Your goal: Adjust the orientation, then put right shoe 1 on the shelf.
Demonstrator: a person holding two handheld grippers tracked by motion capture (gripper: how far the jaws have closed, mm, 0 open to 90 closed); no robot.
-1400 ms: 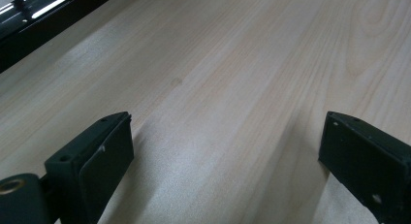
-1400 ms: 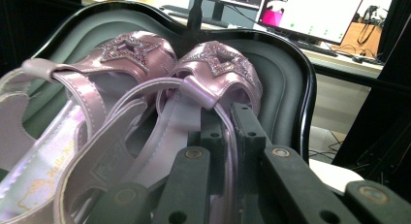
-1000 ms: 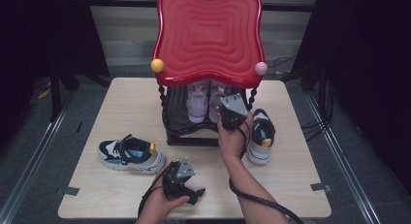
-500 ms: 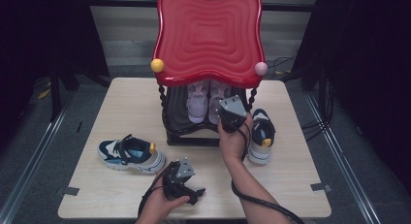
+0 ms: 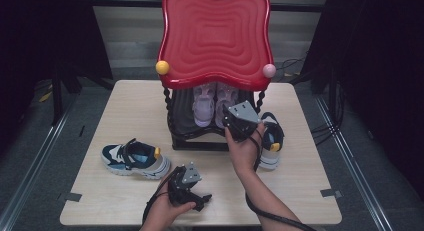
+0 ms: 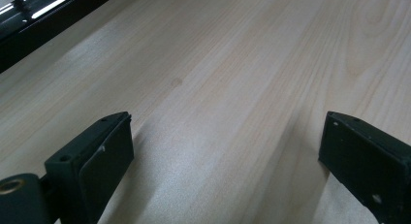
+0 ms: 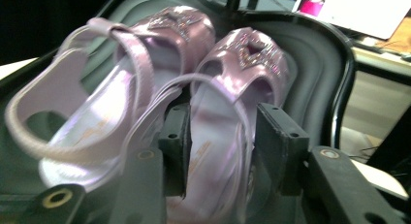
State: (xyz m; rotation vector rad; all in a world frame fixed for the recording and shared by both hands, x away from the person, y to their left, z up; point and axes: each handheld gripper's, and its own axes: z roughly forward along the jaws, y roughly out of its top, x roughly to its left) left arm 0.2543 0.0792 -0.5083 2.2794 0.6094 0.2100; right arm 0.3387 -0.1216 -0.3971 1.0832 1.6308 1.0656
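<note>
A person at a wooden tabletop (image 5: 125, 106) holds a gripper in each hand. The right gripper (image 7: 220, 136) reaches into the lower shelf (image 7: 310, 54) of a red-topped stand (image 5: 215, 38) at the tabletop's far edge, where a pair of lilac sandals lies side by side. Its jaws have just been opening and now stand part-open on either side of the right-hand sandal (image 7: 228, 103); whether the pads press on it I cannot tell. The left gripper (image 6: 228, 151) rests near the tabletop's near edge, jaws wide apart over bare wood. A blue sneaker (image 5: 134, 159) lies toward the left edge, another (image 5: 270, 141) just right of the stand
</note>
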